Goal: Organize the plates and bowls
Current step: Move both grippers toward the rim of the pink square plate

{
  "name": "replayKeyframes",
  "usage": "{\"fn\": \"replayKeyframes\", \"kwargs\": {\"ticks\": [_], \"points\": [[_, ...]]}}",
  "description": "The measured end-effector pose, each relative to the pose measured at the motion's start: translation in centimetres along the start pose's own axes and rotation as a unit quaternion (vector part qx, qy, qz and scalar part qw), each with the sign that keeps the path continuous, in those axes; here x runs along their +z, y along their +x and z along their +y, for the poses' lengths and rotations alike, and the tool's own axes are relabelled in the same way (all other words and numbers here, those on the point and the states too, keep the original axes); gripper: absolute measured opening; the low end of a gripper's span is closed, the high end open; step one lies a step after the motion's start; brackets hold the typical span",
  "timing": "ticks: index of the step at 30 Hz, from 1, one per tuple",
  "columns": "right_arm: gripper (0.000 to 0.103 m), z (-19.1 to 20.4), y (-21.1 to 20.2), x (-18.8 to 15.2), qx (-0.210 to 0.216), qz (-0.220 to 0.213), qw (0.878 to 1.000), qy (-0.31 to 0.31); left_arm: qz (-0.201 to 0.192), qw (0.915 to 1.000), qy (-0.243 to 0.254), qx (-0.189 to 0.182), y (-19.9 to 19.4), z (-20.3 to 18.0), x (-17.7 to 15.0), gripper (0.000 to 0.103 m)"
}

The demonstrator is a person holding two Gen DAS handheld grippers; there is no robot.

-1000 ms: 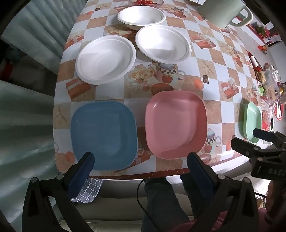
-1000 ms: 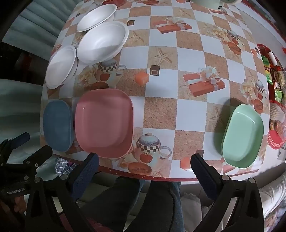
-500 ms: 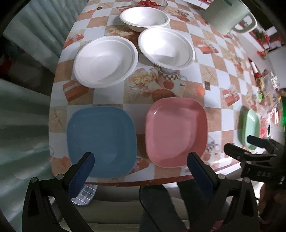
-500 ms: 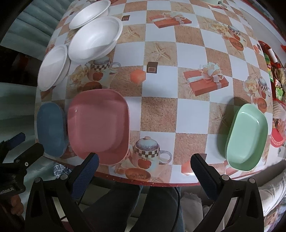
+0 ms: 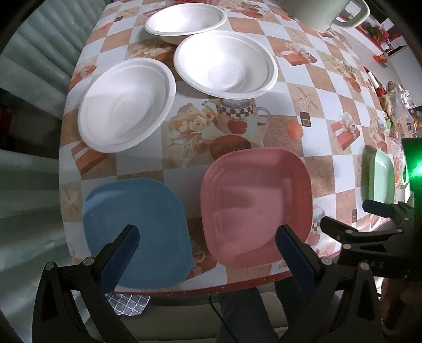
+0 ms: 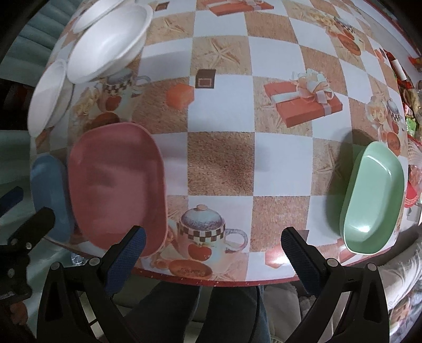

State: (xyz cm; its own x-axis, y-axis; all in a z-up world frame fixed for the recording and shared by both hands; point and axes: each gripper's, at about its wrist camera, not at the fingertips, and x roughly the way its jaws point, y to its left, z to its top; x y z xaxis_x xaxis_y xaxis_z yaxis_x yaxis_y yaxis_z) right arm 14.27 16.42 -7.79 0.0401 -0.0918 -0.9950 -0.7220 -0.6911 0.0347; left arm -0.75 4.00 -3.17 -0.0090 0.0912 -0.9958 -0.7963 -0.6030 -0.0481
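Both tongs hang over the near edge of the counter [image 6: 221, 163], which wears a checked cloth printed with teapots, gift boxes and starfish. The left tongs [image 5: 205, 237] are spread wide with nothing between their blue-padded tips; the left tip sits over the near part of the blue plate [image 5: 137, 234] and the right tip over the near right corner of the pink plate [image 5: 255, 203]. These two square plates lie flat side by side, close but apart, right in front of the left tongs.

Beyond them sit three white bowls (all empty, as far as shows): one white bowl [image 5: 126, 105] ahead and to the left, a second white bowl [image 5: 226, 63] ahead and centre, with its rim just beside the first, and a third white bowl [image 5: 184, 21] farther back, partly tucked behind the second.

The right tongs [image 6: 211, 240] are likewise wide apart and hold nothing. Their left tip overlaps the near edge of the pink plate, and their right tip hangs over bare cloth. The green plate [image 6: 374, 198] lies to the right of the right tongs, well apart from the pink one, near the counter's edge. A person's dark trouser legs [image 6: 211, 311] show below the counter edge between the tongs.
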Motion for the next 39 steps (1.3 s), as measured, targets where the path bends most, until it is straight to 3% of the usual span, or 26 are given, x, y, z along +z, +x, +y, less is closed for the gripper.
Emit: {"fn": "replayKeyframes", "kwargs": {"ticks": [11, 22, 29, 39], "points": [[0.103, 1.7, 3.8, 2.1, 0.007, -0.010, 1.000, -0.006, 0.003, 0.9983, 0.049, 0.032, 2.0, -2.3, 1.0, 0.103], [0.103, 1.9, 8.4, 4.9, 0.000, -0.007, 1.000, -0.014, 0.017, 0.9986, 0.043, 0.028, 4.6, -3.7, 1.2, 0.103], [0.103, 0.2, 10.2, 5.2, -0.005, 0.002, 1.000, -0.017, 0.031, 0.9988, 0.028, 0.024, 6.0, -3.5, 2.1, 0.103], [0.103, -4.4, 12.1, 4.6, -0.023, 0.011, 1.000, -0.016, 0.033, 0.9987, 0.033, 0.020, 7.0, -6.9, 2.2, 0.103]]}}
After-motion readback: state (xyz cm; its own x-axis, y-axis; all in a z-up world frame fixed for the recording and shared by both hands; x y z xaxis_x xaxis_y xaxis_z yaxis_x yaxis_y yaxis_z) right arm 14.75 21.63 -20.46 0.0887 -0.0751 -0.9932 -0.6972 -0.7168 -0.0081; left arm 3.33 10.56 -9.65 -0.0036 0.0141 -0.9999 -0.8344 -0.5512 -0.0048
